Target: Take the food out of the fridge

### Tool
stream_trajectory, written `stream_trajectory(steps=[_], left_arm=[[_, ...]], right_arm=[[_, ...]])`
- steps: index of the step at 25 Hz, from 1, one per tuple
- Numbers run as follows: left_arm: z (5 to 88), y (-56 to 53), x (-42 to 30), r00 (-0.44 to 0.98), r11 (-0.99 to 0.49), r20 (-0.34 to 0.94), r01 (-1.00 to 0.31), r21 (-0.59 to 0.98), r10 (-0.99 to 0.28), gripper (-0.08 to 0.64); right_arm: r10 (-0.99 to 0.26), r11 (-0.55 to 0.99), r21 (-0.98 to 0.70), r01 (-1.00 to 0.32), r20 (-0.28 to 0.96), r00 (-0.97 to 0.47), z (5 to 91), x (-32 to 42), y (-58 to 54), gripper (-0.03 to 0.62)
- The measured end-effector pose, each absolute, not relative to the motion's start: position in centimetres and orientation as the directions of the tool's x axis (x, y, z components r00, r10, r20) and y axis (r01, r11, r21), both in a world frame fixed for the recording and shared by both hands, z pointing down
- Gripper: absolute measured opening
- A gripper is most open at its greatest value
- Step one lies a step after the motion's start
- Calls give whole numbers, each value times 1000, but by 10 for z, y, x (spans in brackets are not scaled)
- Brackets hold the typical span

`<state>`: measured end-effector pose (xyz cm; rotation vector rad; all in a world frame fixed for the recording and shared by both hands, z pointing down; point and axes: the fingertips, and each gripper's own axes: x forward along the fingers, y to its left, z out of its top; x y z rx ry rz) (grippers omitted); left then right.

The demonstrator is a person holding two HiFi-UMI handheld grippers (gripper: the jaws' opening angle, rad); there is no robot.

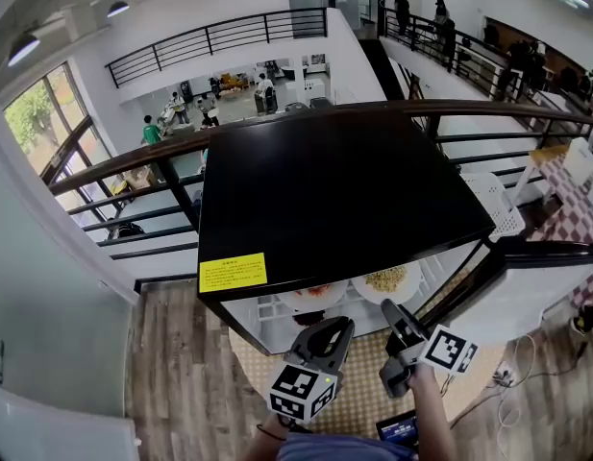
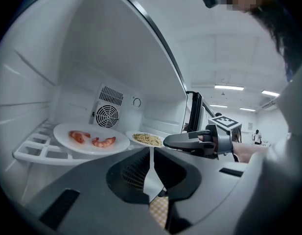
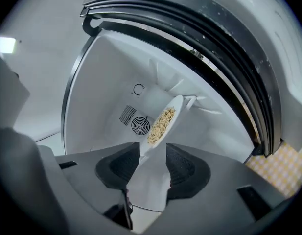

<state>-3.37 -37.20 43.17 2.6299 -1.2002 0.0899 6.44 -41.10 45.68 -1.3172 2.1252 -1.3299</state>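
Observation:
The fridge [image 1: 334, 200] stands open, and two white plates sit on its white shelf [image 2: 33, 153]. The shrimp plate [image 2: 92, 138] [image 1: 320, 294] is on the left. To its right is a plate of noodle-like food [image 2: 147, 139] [image 1: 390, 281] [image 3: 162, 124]. My left gripper [image 1: 336, 327] [image 2: 151, 153] is shut and empty, just in front of the shelf. My right gripper [image 1: 392, 307] [image 3: 153, 155] is rolled on its side with its jaws open. The near rim of the noodle-like food's plate reaches into the gap between the jaws, and the pads do not press on it.
The fridge door [image 1: 507, 286] hangs open to the right. A fan vent [image 2: 107, 115] is on the fridge's back wall. A checked mat [image 1: 373, 406] lies on the wooden floor under me. A black railing [image 1: 133, 176] runs behind the fridge.

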Motion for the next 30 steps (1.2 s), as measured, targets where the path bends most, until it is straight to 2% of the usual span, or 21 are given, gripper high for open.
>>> stream_trajectory(steps=[5,9,17,27,30], left_arm=[[437,-373,-30,683,-653,165,-730,204,-712,20],[438,-371,-29,700,-670,171,-713,204,-693,20],[439,-365,-22,725,-696,168,-689,204,-668,20],[441,-358,-20,726,-694,181,-687,215,-663,21],[444,-354,-17,735,-699,198,-678,227,-649,56]], right_arm=[[-843,128,-836,-533,192,-503,459,67,-424,157],[-847,128,-840,-527,184,-499,455,65,-424,96],[-856,99,-941,-323,85,-510,455,66,-413,62],[-852,59,-982,-180,45,-522,460,72,-393,40],[-849,49,-986,-159,43,-526,462,74,-386,28]])
